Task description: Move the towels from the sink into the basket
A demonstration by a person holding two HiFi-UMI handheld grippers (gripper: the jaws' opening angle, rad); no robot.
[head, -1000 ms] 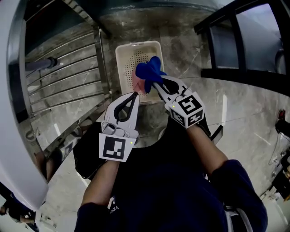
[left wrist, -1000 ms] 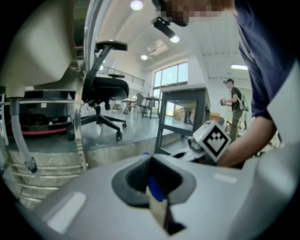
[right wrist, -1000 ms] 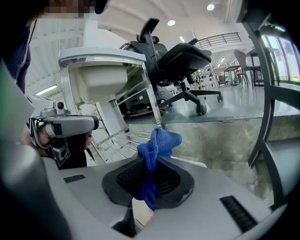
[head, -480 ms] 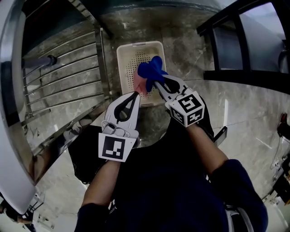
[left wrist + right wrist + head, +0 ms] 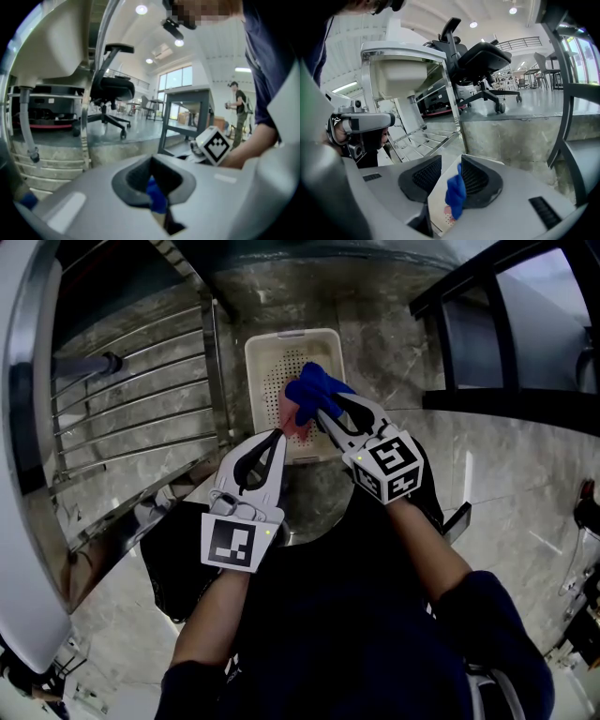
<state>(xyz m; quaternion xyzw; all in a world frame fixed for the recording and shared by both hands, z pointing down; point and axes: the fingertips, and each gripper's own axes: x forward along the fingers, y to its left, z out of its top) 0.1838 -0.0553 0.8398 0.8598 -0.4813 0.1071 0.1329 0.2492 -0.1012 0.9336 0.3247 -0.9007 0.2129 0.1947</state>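
Note:
A cream perforated basket (image 5: 258, 357) stands on the marble floor, with a pink towel (image 5: 289, 414) lying inside it. My right gripper (image 5: 317, 409) hovers over the basket, and a blue towel (image 5: 314, 387) bunches at its tip. Its jaws have just been opening: in the right gripper view a gap shows between the pads, and the blue towel (image 5: 455, 193) hangs against the right pad (image 5: 478, 180) alone, above the basket (image 5: 437, 206). My left gripper (image 5: 278, 435) is shut and empty, just short of the basket's near rim. The sink bowl's inside is hidden.
A metal rack with horizontal rails (image 5: 131, 399) runs along the left, under the white sink's edge (image 5: 21, 474). A dark metal frame (image 5: 487, 334) stands to the right. An office chair (image 5: 478, 58) and a standing person (image 5: 239, 103) are farther off.
The right gripper's jaws have parted around the blue towel, which hangs a little lower over the basket. Both hands have hardly moved.

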